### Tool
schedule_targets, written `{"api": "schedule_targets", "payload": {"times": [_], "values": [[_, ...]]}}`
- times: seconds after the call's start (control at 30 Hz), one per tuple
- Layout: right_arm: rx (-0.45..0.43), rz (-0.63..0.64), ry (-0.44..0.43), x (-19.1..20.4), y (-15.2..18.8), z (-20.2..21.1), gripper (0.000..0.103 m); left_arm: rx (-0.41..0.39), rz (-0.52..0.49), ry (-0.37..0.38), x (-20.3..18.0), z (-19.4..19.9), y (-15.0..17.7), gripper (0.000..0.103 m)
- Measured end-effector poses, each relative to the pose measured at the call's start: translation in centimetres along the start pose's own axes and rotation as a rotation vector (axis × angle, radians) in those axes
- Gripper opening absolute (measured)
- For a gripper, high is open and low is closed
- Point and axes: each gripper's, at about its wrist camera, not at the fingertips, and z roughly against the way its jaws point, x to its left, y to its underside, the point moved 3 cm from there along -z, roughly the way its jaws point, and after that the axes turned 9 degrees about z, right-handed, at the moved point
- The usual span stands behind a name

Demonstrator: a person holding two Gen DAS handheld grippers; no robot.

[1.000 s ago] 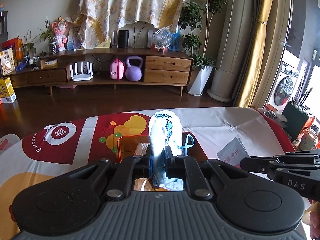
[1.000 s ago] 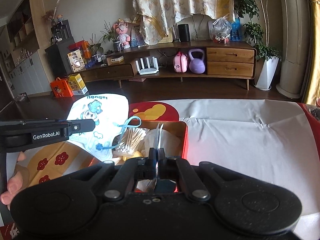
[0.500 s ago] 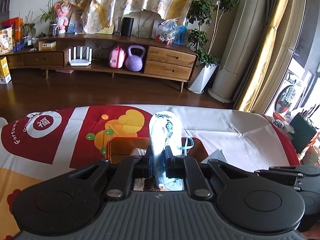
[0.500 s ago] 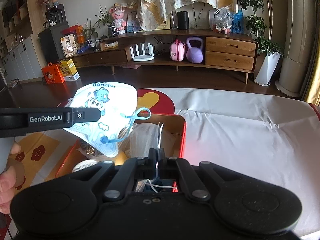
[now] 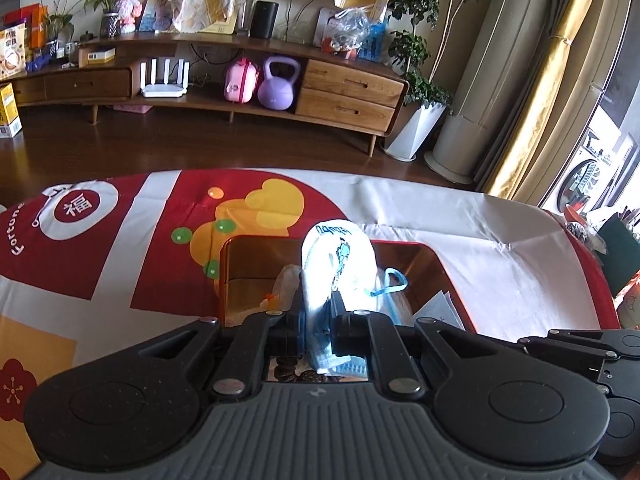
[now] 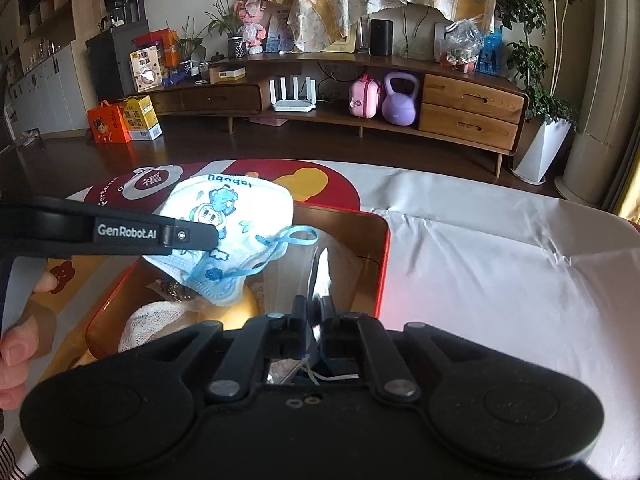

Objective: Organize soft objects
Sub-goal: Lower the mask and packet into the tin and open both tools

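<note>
a red tin [image 6: 382, 256] with a gold inside sits on a patterned tablecloth [image 5: 120, 248], the landmark here. above the tin's left half, the left gripper [image 5: 318, 312] has its fingers clamped on a folded child's face mask [image 6: 236, 220] printed with blue cartoons, held up so it can likely go inside. over the tin's near side, the right gripper [image 6: 314, 312] has just been opening slightly, a thin clear-wrapped packet [image 6: 320, 276] between its nearly closed fingers. the tin already holds other soft items, including a white lacy piece [image 6: 148, 322].
</note>
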Motion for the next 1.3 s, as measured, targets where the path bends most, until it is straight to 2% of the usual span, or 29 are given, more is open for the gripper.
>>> {"api": "schedule_targets", "payload": {"times": [0.2, 0.43, 0.5, 0.6, 0.67, 0.77, 1.03, 1.2, 1.3], "values": [[0.002, 0.062, -0.002, 1.5, -0.1, -0.2, 0.014, 0.010, -0.015, -0.003, 0.1, -0.4, 0.2, 0.010], [0.014, 0.057, -0.029, 1.6, 0.1, -0.3, 0.030, 0.013, -0.011, -0.012, 0.4, -0.2, -0.1, 0.013], [0.013, 0.055, -0.028, 1.5, 0.1, -0.1, 0.034, 0.018, -0.004, -0.021, 0.6, -0.1, -0.2, 0.017], [0.006, 0.046, -0.036, 1.3, 0.1, 0.5, 0.041, 0.020, 0.008, -0.038, 0.8, 0.2, -0.2, 0.032], [0.005, 0.044, -0.036, 1.2, 0.1, 0.9, 0.047, 0.022, 0.019, -0.032, 1.2, 0.6, -0.1, 0.050], [0.003, 0.037, -0.033, 0.9, 0.2, 1.7, 0.055, 0.008, 0.016, -0.023, 1.1, 1.4, 0.0, 0.064], [-0.029, 0.000, -0.070, -0.4, 0.3, 5.4, 0.080, -0.017, -0.037, -0.011, -0.2, 4.0, 0.1, 0.075], [-0.047, -0.015, -0.074, -0.6, 0.4, 7.5, 0.089, -0.023, -0.058, 0.001, -0.9, 6.0, 0.5, 0.076], [-0.052, -0.002, -0.073, -0.2, 0.4, 8.8, 0.095, -0.027, -0.075, 0.004, -1.3, 7.1, 0.8, 0.080]]}}
